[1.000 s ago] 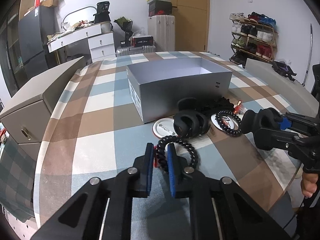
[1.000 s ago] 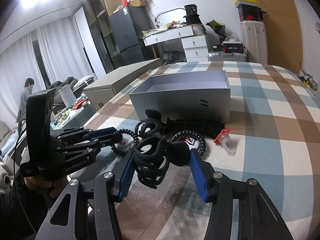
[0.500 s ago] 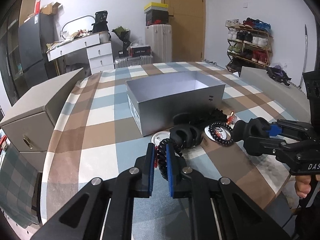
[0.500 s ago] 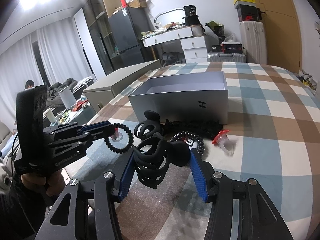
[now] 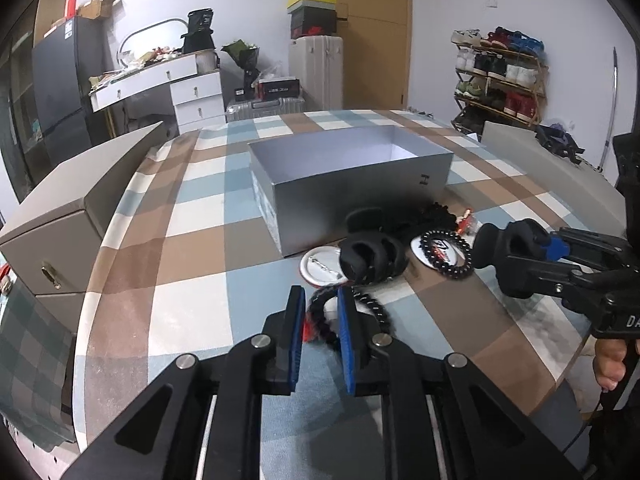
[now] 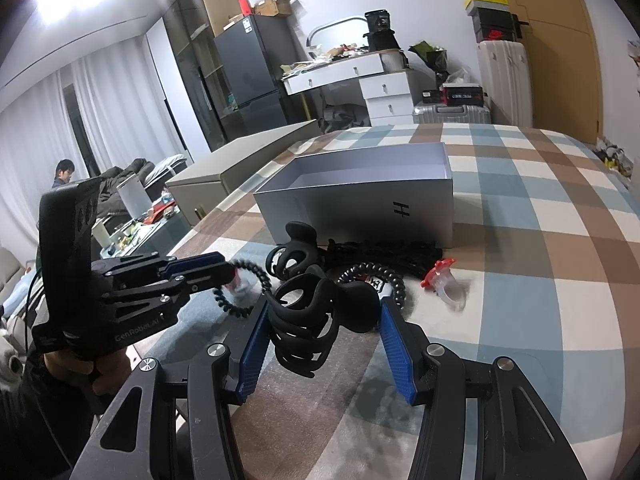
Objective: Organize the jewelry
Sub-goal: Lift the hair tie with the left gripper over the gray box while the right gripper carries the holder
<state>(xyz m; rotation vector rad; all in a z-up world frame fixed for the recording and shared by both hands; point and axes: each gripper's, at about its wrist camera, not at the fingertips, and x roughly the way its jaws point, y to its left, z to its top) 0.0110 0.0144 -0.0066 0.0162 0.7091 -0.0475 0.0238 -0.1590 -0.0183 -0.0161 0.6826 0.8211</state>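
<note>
My left gripper (image 5: 321, 312) is shut on a black spiral hair tie (image 5: 370, 307) and holds it above the checked tablecloth; it also shows in the right wrist view (image 6: 244, 280). My right gripper (image 6: 324, 328) is shut on a black claw hair clip (image 6: 308, 320), seen too in the left wrist view (image 5: 508, 242). An open grey box (image 5: 352, 184) stands behind. In front of it lie a second black claw clip (image 5: 372, 254), another spiral tie (image 5: 444, 254) on a round badge, a white badge (image 5: 318, 270) and a red-and-clear clip (image 6: 446, 282).
A beige closed case (image 5: 76, 200) lies on the table's left side. The table's round edge (image 5: 576, 364) curves close at the right. A white dresser (image 5: 176, 88), suitcases and a shoe rack (image 5: 500, 76) stand behind.
My left gripper has lifted the spiral hair tie off the table and drawn it back a little. My right gripper keeps holding the claw clip with little movement.
</note>
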